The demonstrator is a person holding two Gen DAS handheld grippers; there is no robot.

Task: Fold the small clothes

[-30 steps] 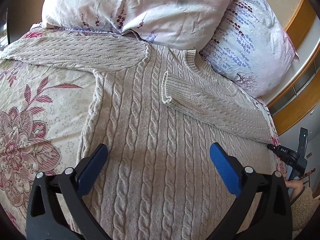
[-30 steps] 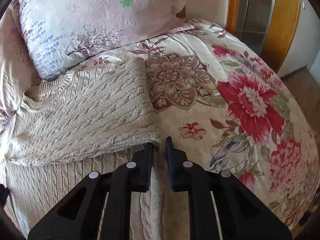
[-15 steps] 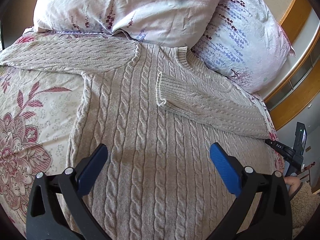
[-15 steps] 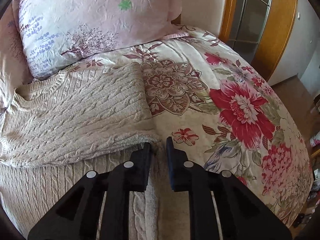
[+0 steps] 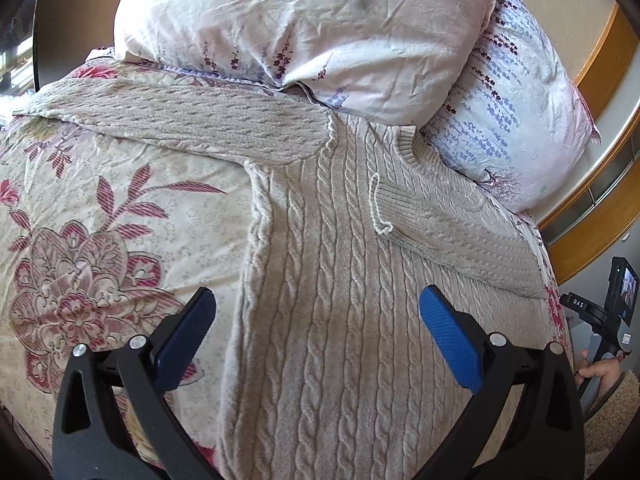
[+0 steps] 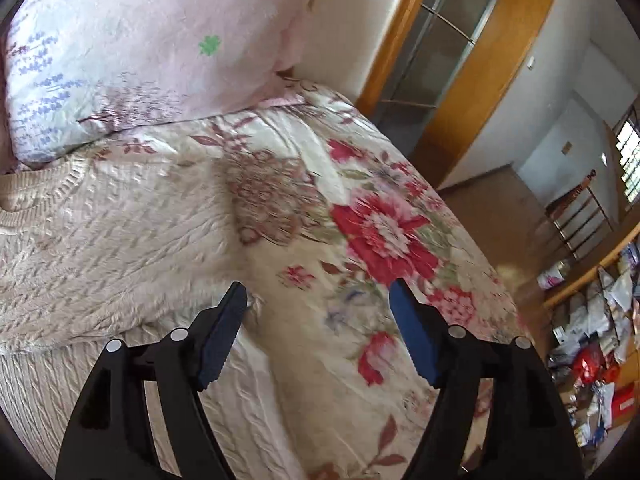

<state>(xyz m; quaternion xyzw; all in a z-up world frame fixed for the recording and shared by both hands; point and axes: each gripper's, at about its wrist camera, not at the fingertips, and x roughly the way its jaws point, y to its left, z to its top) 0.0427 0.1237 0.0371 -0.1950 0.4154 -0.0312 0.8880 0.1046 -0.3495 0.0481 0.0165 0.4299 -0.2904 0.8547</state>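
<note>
A beige cable-knit sweater (image 5: 340, 280) lies flat on the flowered bedspread (image 5: 100, 240). Its right sleeve (image 5: 448, 232) is folded across the chest; the left sleeve (image 5: 180, 124) stretches out to the left. My left gripper (image 5: 316, 320) hovers open over the sweater's lower left side, holding nothing. In the right wrist view the sweater (image 6: 112, 248) fills the left side, blurred. My right gripper (image 6: 318, 312) is opening above the sweater's right edge and the bedspread (image 6: 380, 232), with nothing between its fingers.
Two pale floral pillows (image 5: 320, 28) (image 5: 516, 104) lie against the sweater's collar. A person's hand (image 5: 598, 372) grips the right gripper's handle at the bed's right edge. Beyond the bed are a wooden door frame (image 6: 472, 80), a chair (image 6: 580, 208) and cluttered shelves (image 6: 600, 340).
My right gripper let go of the sweater's edge, opened wide, lifted and tilted up toward the room. The left gripper shifted left, its left finger now over the bedspread.
</note>
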